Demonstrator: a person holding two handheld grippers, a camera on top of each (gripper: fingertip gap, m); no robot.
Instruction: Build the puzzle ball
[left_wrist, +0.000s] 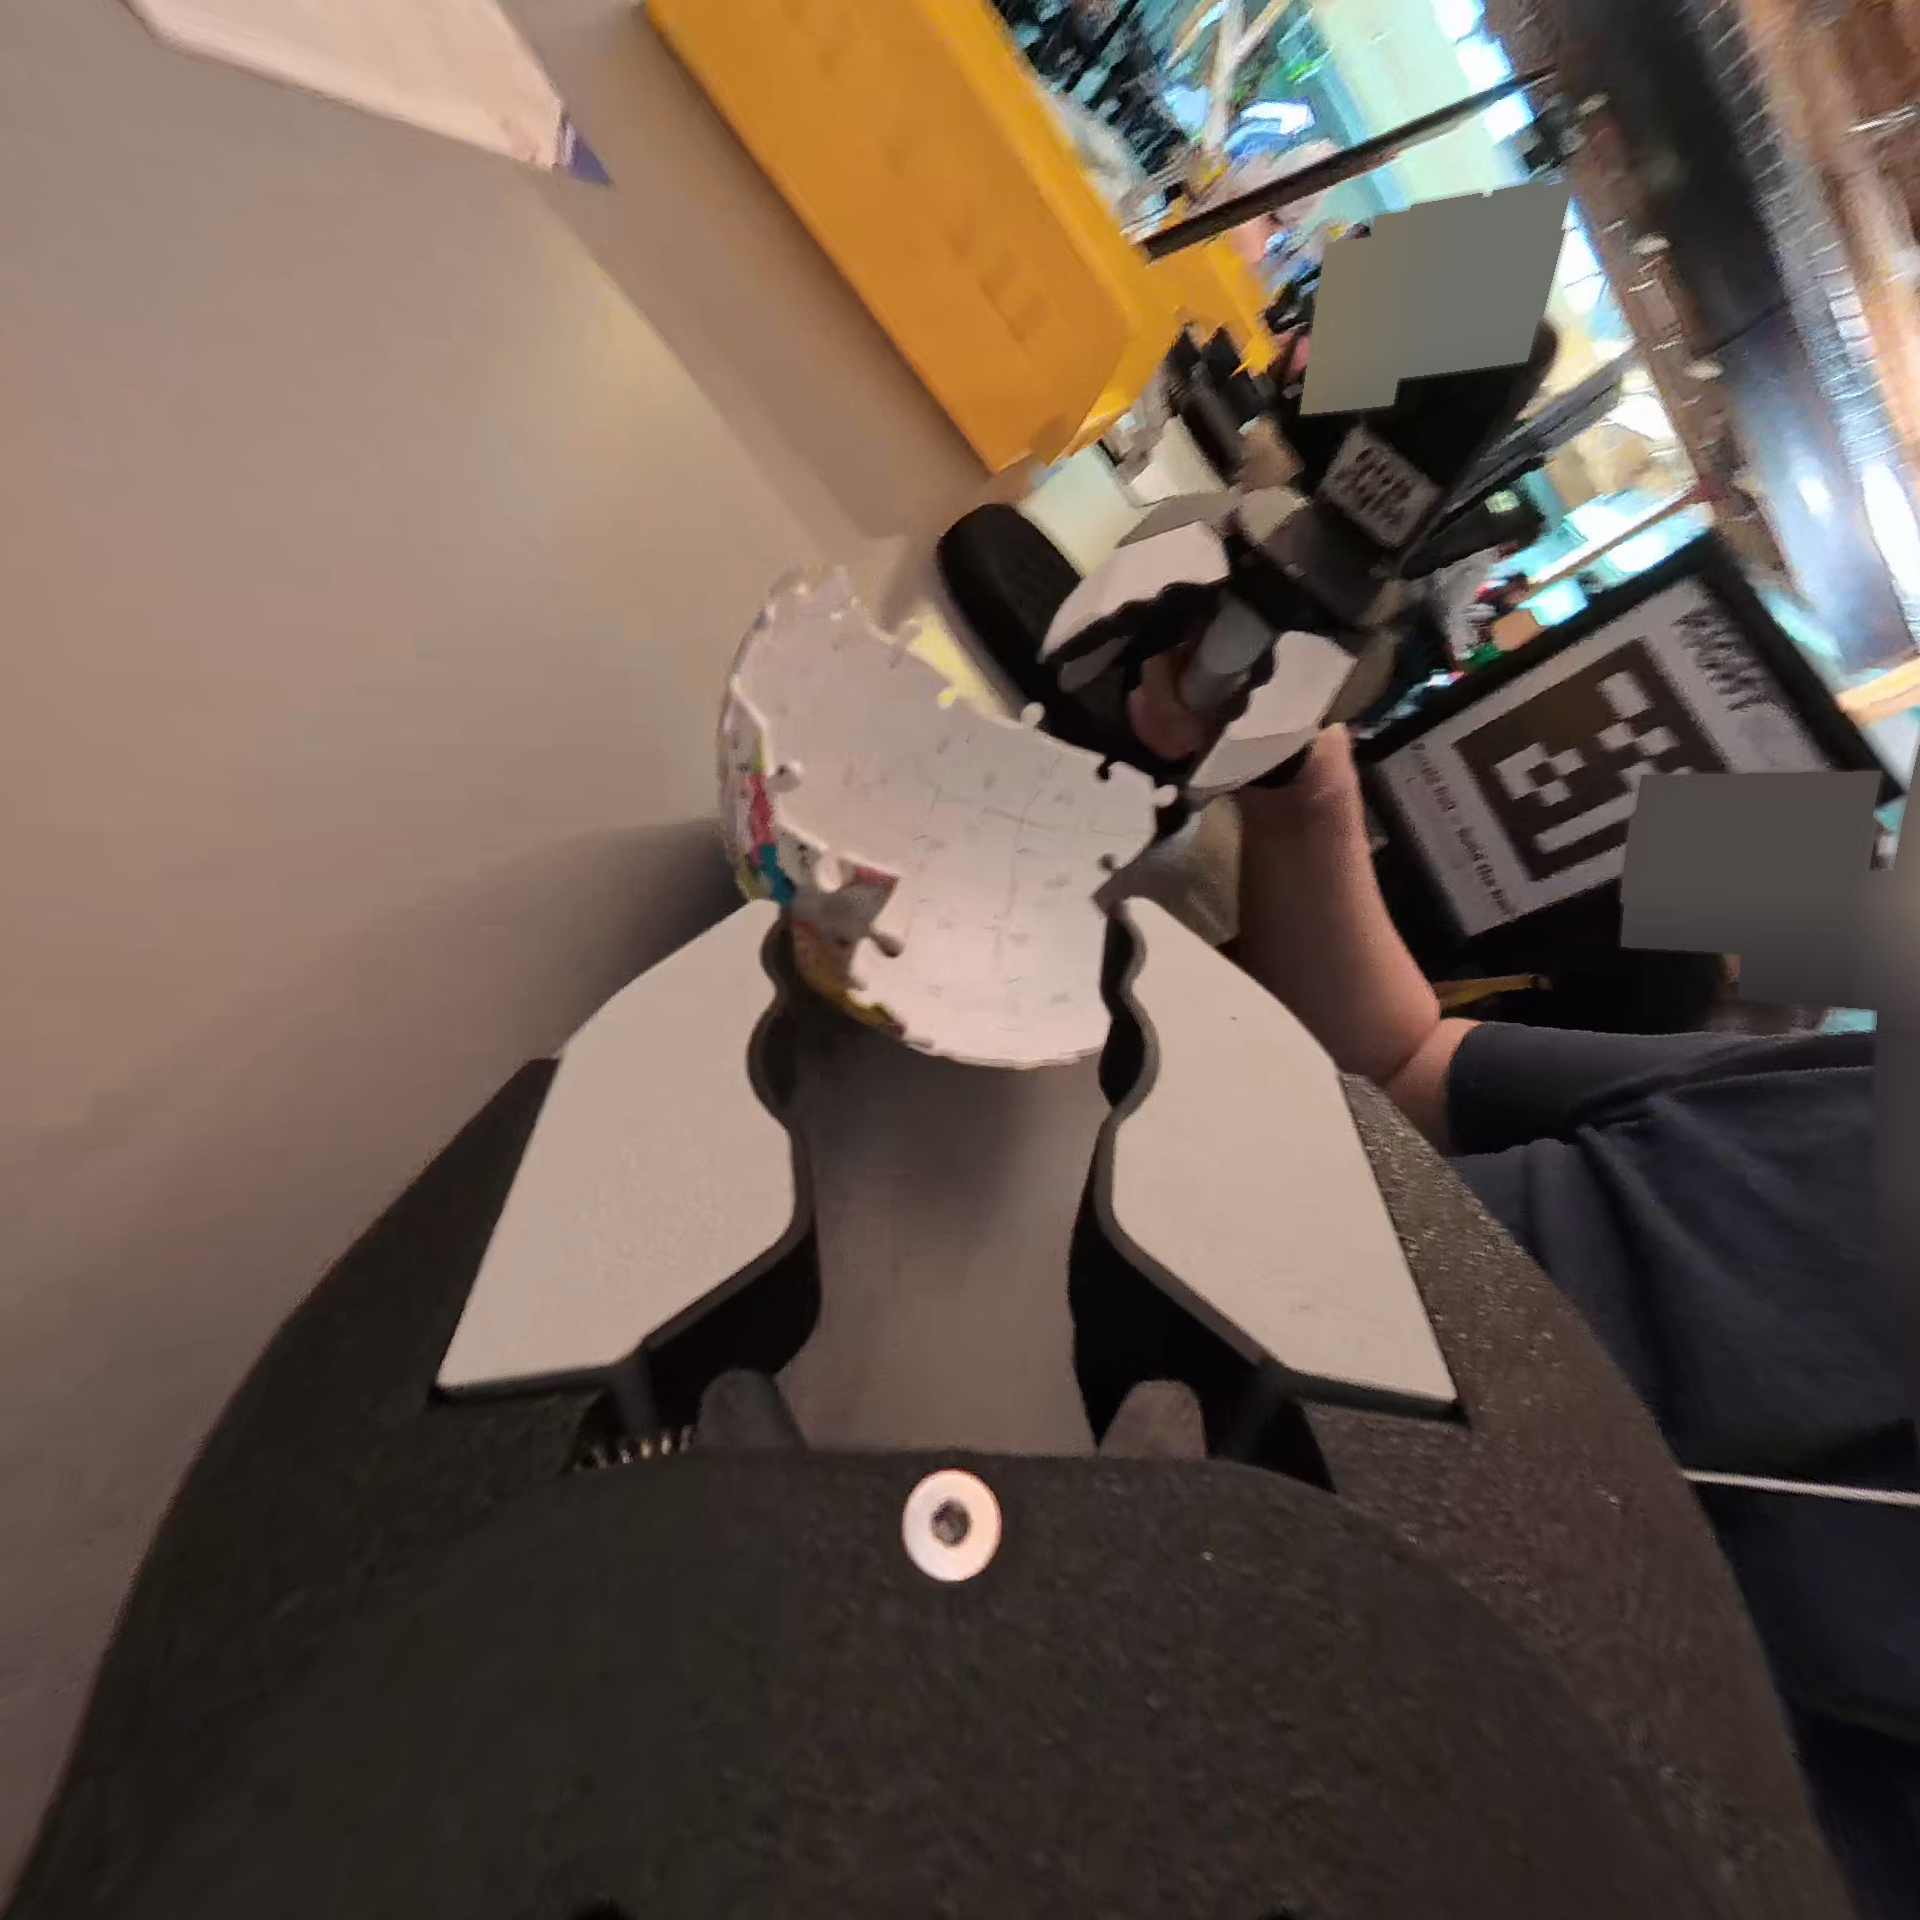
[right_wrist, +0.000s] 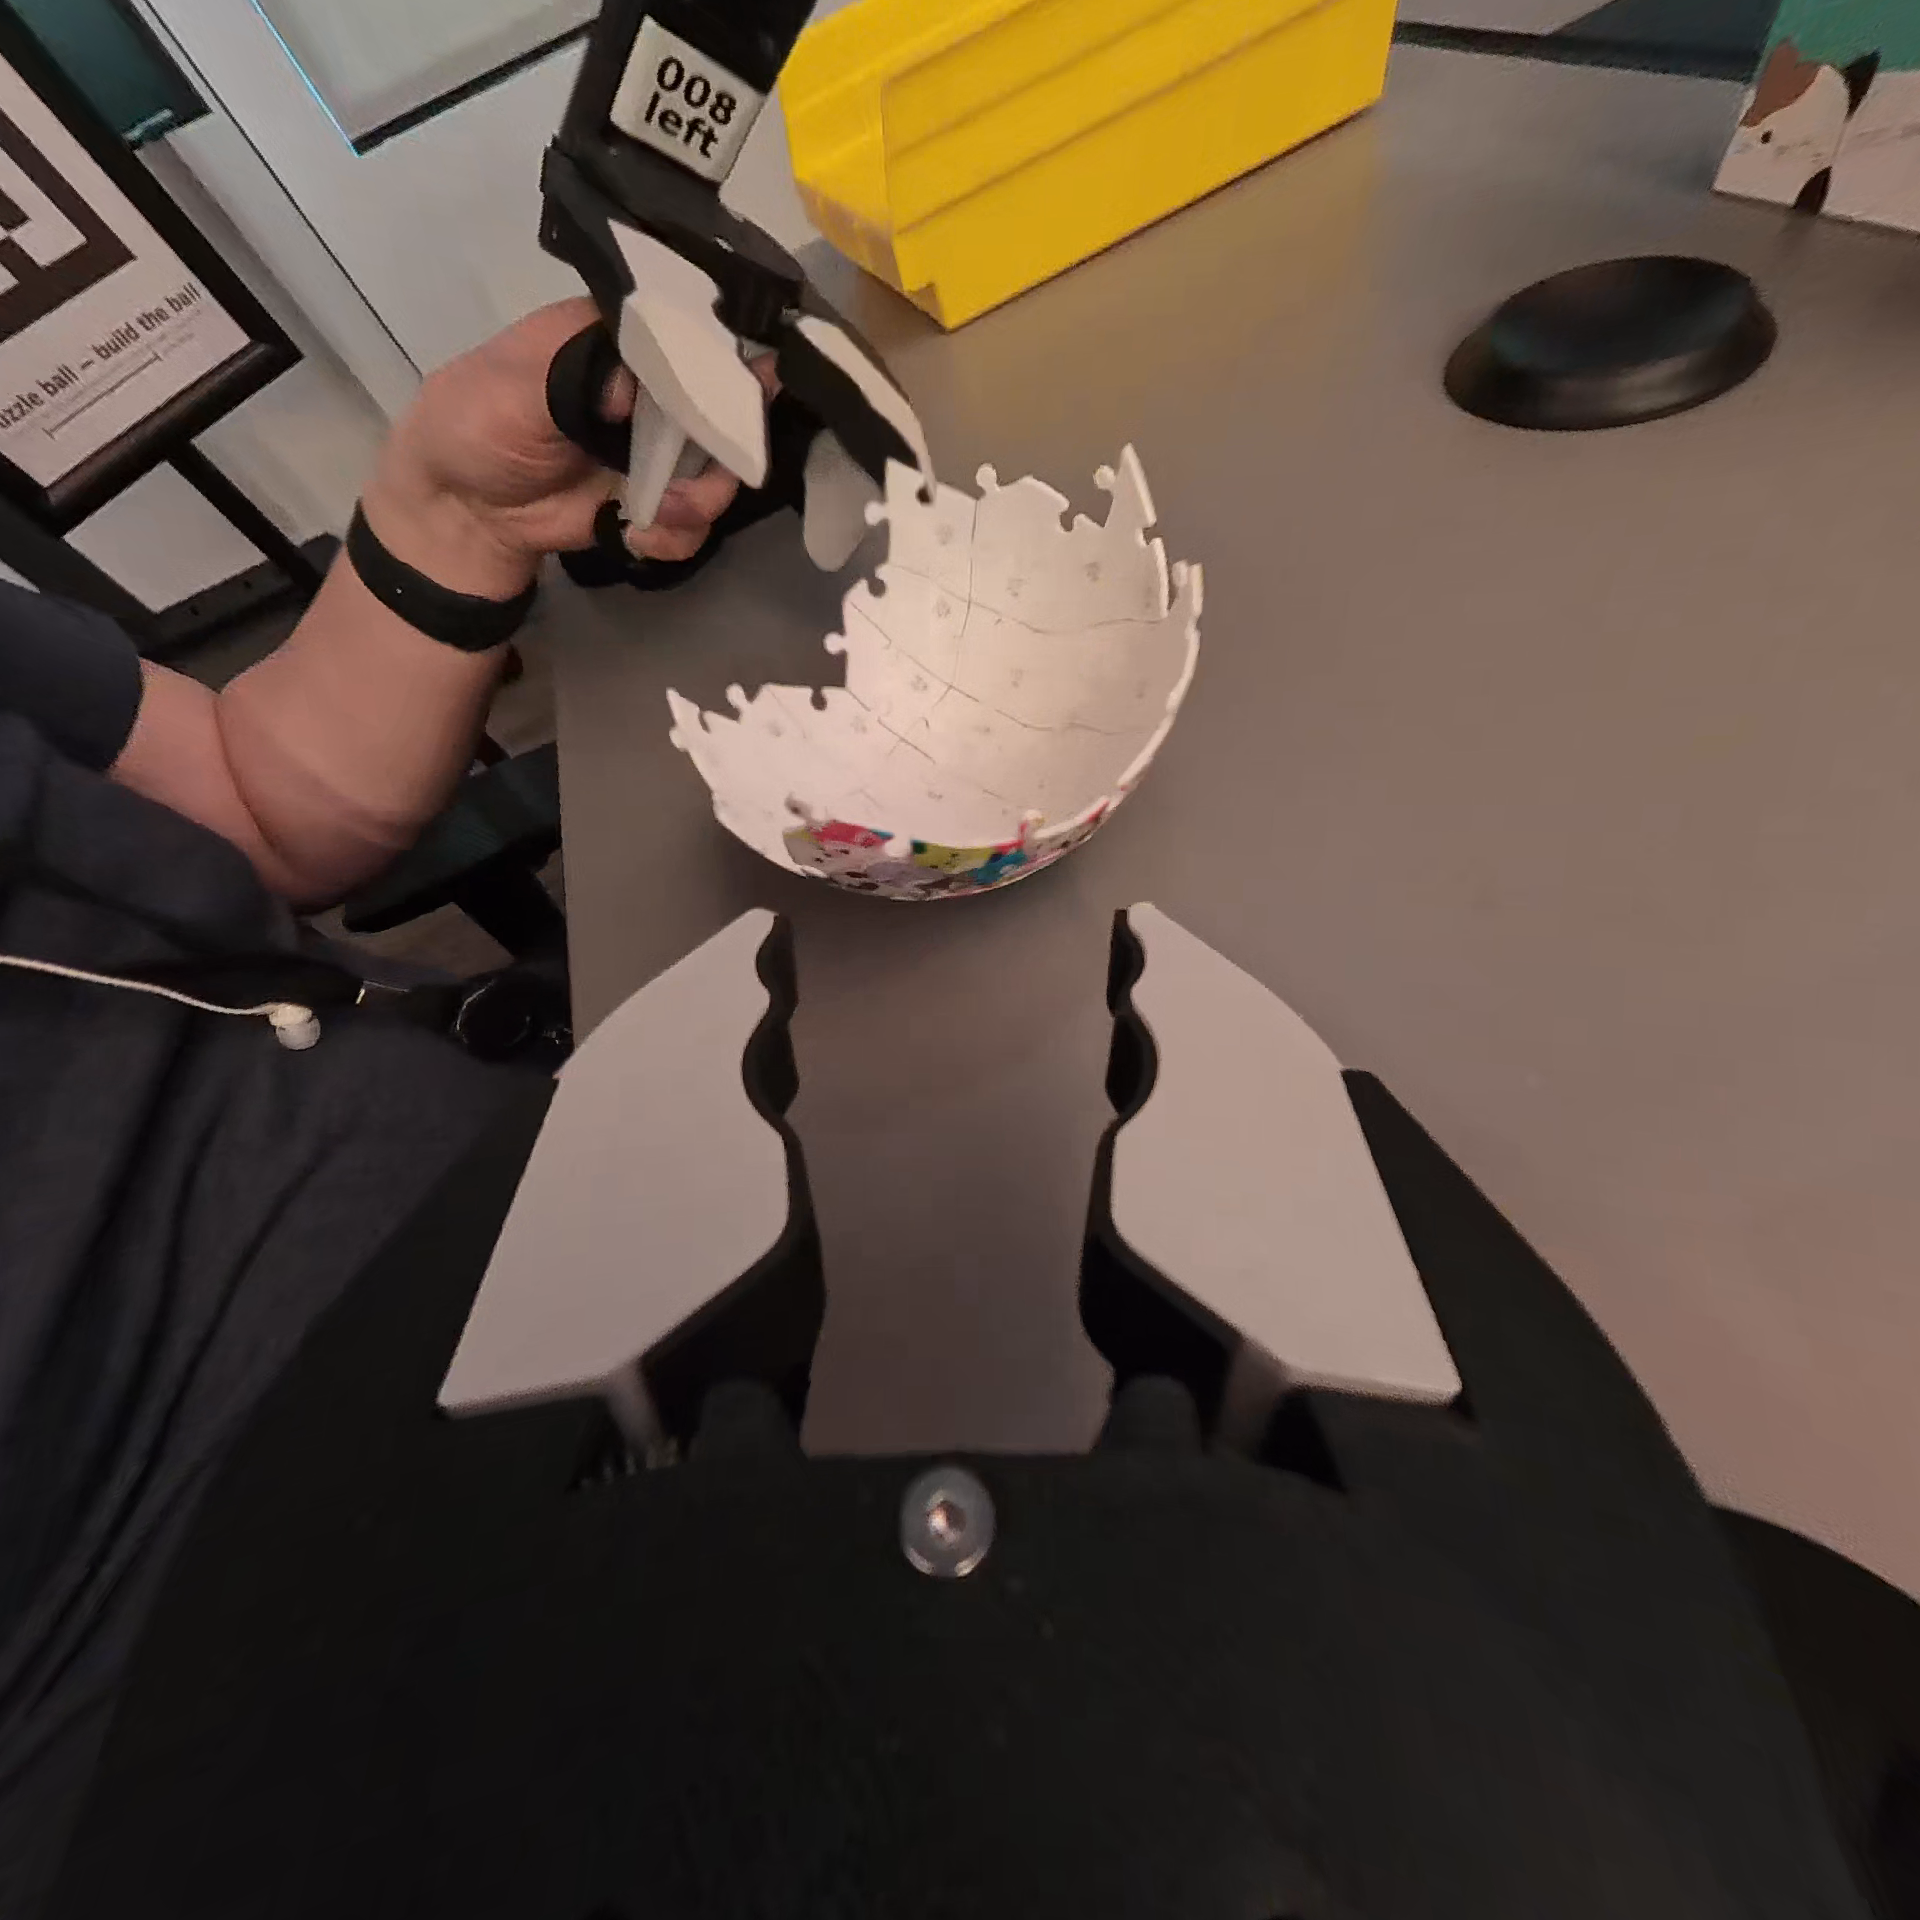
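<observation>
The half-built puzzle ball (right_wrist: 997, 686) is a white bowl-shaped shell with a colourful outside. It rests open side up on the grey table (right_wrist: 1455, 831). My left gripper (right_wrist: 878, 509) is open, and its tips straddle the shell's far-left rim. In the left wrist view the shell (left_wrist: 956, 831) sits right at that gripper's open tips (left_wrist: 951, 914). My right gripper (right_wrist: 951, 925) is open and empty, just short of the shell's near side. It also shows in the left wrist view (left_wrist: 1127, 707), beyond the shell.
A yellow bin (right_wrist: 1081, 156) stands behind the shell. A black round cap (right_wrist: 1610, 343) sits in the table at the right, and a picture box (right_wrist: 1829, 125) at the far right. A framed sign on a stand (right_wrist: 94, 291) is off the table's left edge. There is about 15 centimeters between the tips of the two grippers. The black round cap (right_wrist: 1610, 343) is about 20 centimeters from my left fingertips.
</observation>
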